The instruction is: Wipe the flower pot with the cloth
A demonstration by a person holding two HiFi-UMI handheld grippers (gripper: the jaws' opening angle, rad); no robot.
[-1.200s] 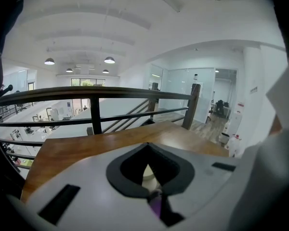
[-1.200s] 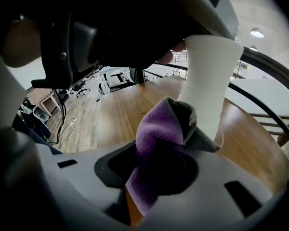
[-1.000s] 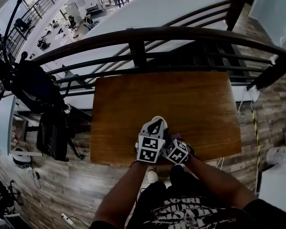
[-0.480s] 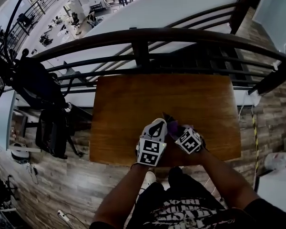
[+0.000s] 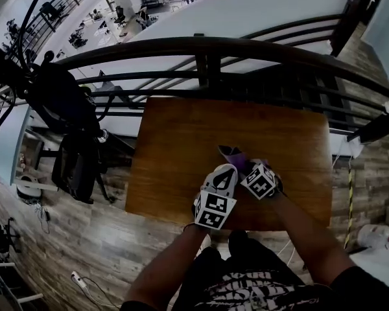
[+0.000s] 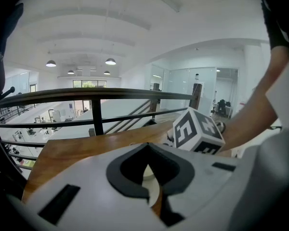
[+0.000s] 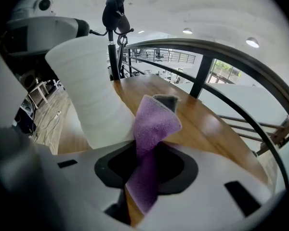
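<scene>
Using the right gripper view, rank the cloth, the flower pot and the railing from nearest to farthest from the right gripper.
1. Cloth: pinched by the right gripper itself.
2. Flower pot: just to the left, on the table.
3. Railing: beyond the table's far edge.
</scene>
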